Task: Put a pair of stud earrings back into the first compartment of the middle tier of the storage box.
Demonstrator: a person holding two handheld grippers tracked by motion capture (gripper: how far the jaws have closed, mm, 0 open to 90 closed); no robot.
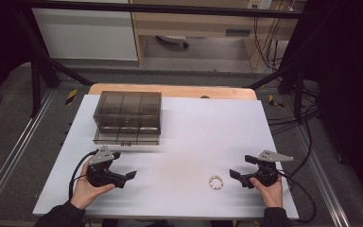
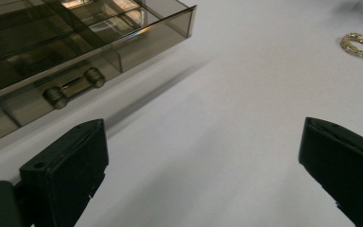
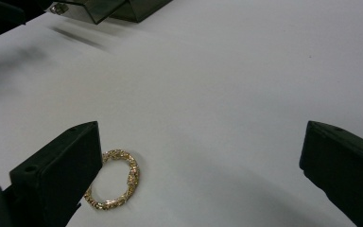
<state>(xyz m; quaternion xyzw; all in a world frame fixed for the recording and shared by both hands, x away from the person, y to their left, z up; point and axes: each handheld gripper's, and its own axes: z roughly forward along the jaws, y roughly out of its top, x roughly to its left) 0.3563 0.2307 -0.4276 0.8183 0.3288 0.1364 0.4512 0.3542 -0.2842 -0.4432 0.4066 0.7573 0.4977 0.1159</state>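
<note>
1. The gold bracelet (image 1: 216,182) lies flat on the white tabletop (image 1: 194,132), near the person's edge. I take it as the landmark.
2. The right claw (image 1: 237,178) sits just beside the bracelet on its right, jaws spread wide and holding nothing. In the right gripper view the bracelet (image 3: 114,179) lies right by one jaw and off the middle of the gap.
3. The left claw (image 1: 130,176) rests well to the left of the bracelet, jaws also spread and empty. In its own view the bracelet (image 2: 358,45) is far off at the upper right.
4. Beyond the bracelet and to its left stands the smoky clear drawer box (image 1: 128,117), with a drawer handle (image 2: 74,87) on its front.
5. The step in hand looks like picking up the bracelet with the right claw. To do it well, shift the claw sideways until the band sits midway between the jaws. Then lower it so one jaw can catch the thin rim, and close gently so the band does not skid on the smooth sheet.
6. The box is dim and reflective. Its drawers seem closed, but I cannot be sure, and what is inside is hard to make out.
</note>
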